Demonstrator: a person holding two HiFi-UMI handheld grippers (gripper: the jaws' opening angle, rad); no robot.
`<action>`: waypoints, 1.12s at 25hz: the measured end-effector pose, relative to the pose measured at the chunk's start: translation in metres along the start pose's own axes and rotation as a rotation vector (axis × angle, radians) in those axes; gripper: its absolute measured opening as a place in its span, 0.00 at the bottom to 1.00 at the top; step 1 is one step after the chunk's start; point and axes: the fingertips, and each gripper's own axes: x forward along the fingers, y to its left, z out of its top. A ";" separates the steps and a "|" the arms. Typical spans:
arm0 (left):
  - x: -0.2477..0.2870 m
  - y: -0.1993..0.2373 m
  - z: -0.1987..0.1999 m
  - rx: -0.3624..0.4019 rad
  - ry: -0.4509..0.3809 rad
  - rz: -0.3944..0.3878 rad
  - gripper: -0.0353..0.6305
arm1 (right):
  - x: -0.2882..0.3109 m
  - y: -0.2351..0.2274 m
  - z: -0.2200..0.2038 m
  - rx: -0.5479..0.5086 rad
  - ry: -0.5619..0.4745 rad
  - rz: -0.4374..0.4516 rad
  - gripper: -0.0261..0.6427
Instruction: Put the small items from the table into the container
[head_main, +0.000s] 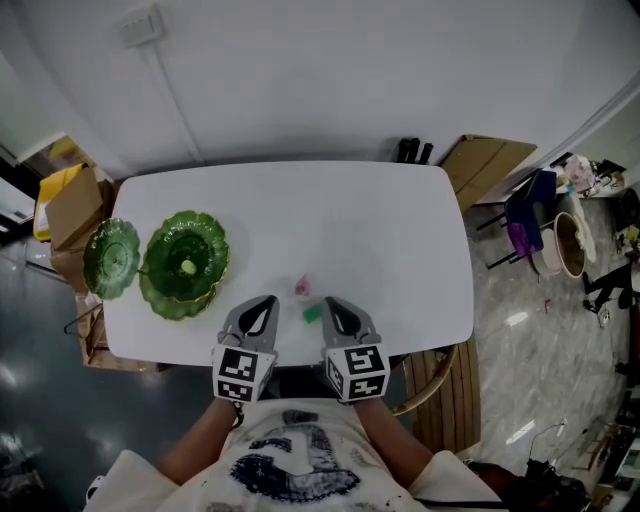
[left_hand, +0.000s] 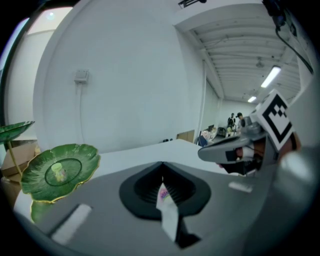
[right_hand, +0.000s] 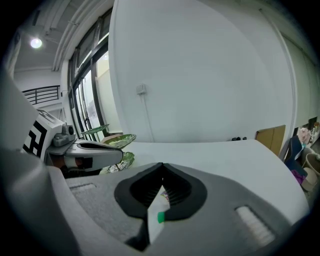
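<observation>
In the head view a white table (head_main: 400, 250) carries a small pink item (head_main: 302, 286) and a small green item (head_main: 313, 313) near its front edge. A large green leaf-shaped dish (head_main: 185, 263) at the left holds a small yellowish item (head_main: 187, 267). My left gripper (head_main: 269, 299) is shut and empty, just left of the two items. My right gripper (head_main: 328, 301) is shut and empty, beside the green item. The left gripper view shows the shut left gripper (left_hand: 162, 170), the pink item (left_hand: 162, 194) ahead and the dish (left_hand: 60, 170). In the right gripper view the shut right gripper (right_hand: 162, 170) has the green item (right_hand: 161, 217) ahead.
A smaller green leaf dish (head_main: 111, 258) stands left of the large one. Cardboard boxes (head_main: 70, 205) sit off the table's left side, a wooden chair (head_main: 445, 385) at its front right corner, and flat cardboard (head_main: 490, 160) behind the back right corner.
</observation>
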 end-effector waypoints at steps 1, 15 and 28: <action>0.002 -0.002 0.000 -0.003 0.001 0.004 0.04 | -0.001 -0.003 -0.001 0.001 0.002 0.002 0.04; 0.032 -0.021 -0.012 -0.024 0.043 0.035 0.05 | -0.011 -0.038 -0.020 0.024 0.031 -0.005 0.04; 0.061 -0.033 -0.038 -0.091 0.110 0.012 0.20 | -0.002 -0.054 -0.034 0.042 0.070 0.007 0.04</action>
